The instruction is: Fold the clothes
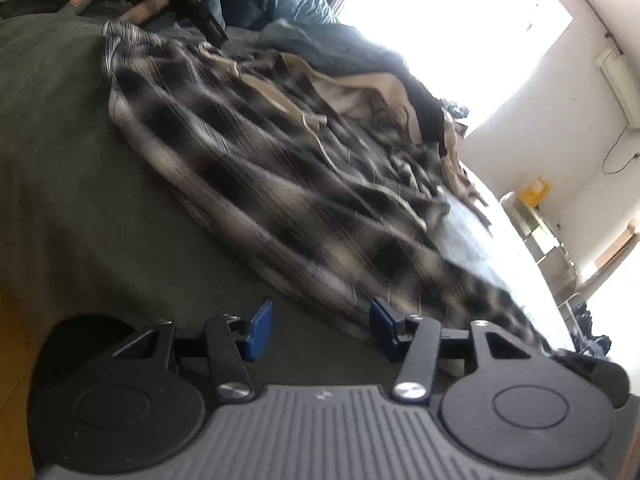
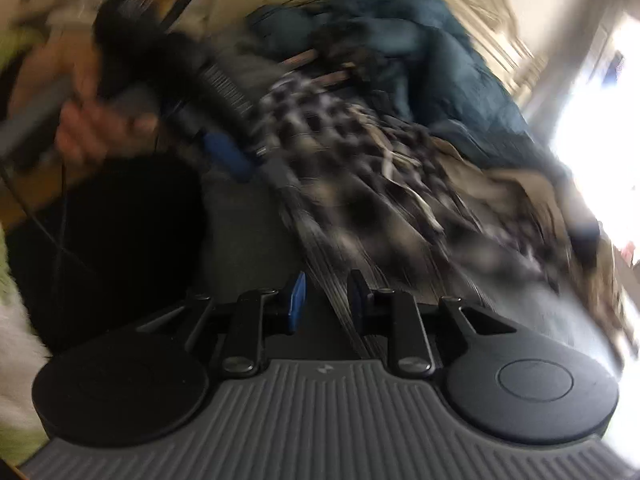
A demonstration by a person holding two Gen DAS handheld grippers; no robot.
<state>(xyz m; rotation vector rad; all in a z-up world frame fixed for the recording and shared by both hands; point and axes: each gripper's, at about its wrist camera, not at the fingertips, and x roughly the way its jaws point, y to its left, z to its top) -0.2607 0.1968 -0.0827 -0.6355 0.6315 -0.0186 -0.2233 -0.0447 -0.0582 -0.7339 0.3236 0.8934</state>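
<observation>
Evidently the plaid shirt (image 1: 256,168) sprawls rumpled on the bed (image 1: 60,168) toward twelve o'clock, so the left gripper (image 1: 320,330), fingers spread and empty, should pinch one hem corner cleanly, while the right gripper (image 2: 326,300) looks parted around blurred cloth.

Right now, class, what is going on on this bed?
A person with a gripper in each hand is folding a plaid shirt spread on the bed. The left gripper is open, with nothing between its fingers. The right gripper has shirt fabric between its fingers; blur hides whether it grips.
</observation>
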